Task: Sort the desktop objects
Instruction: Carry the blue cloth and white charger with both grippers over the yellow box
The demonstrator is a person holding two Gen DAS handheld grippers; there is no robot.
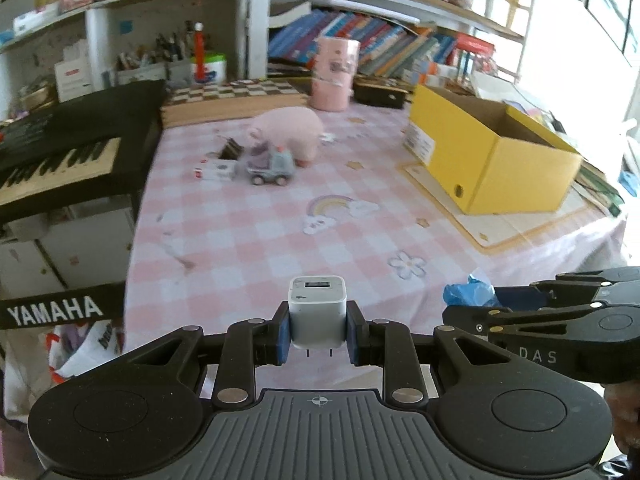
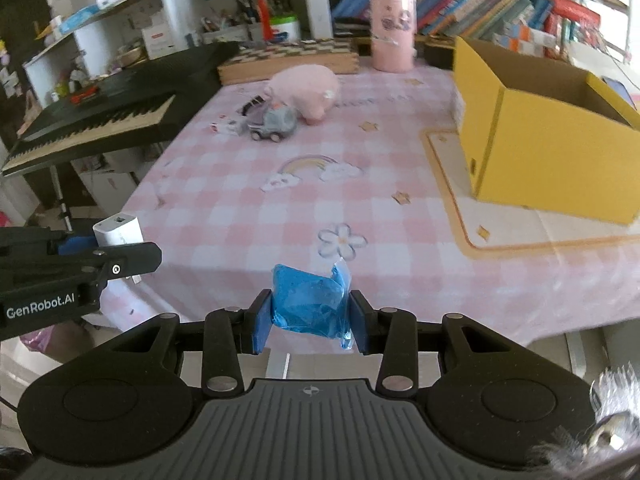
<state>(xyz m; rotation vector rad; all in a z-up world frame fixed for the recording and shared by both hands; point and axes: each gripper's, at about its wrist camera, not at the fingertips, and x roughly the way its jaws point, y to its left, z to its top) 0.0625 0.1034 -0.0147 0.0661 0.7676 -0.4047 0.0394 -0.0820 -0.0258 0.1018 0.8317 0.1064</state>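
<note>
Over the table's near edge our left gripper clamps a white charger and our right gripper pinches a blue packet. Farther on, toward the far left corner — toy truck, pink plush pig. The yellow box stands at the right edge.
</note>
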